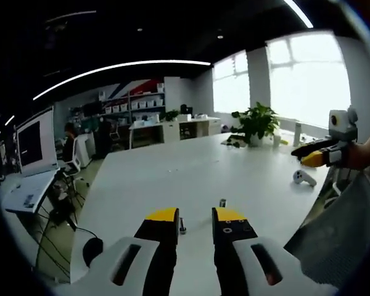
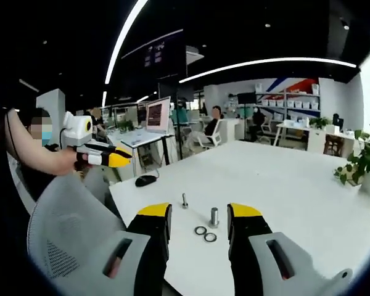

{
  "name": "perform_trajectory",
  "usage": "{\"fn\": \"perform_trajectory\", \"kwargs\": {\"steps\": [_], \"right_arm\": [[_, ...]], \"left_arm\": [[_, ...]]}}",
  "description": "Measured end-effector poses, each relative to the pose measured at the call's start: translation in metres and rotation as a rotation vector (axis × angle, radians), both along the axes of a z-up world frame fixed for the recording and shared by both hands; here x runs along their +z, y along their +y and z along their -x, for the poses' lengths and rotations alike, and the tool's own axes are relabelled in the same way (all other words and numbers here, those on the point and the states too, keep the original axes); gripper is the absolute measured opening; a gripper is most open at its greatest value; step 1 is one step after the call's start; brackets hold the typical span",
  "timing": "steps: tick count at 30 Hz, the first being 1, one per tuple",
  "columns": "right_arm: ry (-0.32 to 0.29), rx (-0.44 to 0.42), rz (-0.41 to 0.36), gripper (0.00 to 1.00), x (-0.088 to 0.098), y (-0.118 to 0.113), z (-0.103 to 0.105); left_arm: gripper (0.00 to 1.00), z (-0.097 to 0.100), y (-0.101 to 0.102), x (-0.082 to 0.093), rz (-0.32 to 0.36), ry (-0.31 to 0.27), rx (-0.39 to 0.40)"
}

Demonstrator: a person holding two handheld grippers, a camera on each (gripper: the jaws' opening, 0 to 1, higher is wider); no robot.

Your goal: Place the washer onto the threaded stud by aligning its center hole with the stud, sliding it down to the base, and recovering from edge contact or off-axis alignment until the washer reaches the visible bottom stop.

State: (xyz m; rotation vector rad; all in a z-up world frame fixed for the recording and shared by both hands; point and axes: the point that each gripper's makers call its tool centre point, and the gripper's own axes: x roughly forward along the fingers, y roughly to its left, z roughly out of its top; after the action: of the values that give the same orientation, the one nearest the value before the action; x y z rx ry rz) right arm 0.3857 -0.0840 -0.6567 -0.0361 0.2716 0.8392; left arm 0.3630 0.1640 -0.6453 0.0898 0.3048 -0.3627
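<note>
Smooth white table bearing two thin flat metal washers, ring-shaped and lying touching side by side near its edge. Two short upright metal studs stand just beyond them: a thicker cylindrical stud and a slimmer stud. Right gripper, black jaws with yellow tips, spread wide around nothing, washers between them. Left gripper, same build, likewise spread and empty. A grey mesh chair back stands beside the table.

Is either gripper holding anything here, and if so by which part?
Nothing is held. The left gripper and right gripper are both open and empty; the two washers lie on the table.
</note>
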Motion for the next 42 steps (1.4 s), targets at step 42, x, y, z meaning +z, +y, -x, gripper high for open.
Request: {"fn": "perform_trajectory", "kwargs": {"steps": [42], "right_arm": [[0.094,-0.059,-0.062,0.6,-0.149,-0.022,-0.069]], "left_arm": [[0.2,-0.001,0.003,-0.004,-0.082,0.016,0.021]]}}
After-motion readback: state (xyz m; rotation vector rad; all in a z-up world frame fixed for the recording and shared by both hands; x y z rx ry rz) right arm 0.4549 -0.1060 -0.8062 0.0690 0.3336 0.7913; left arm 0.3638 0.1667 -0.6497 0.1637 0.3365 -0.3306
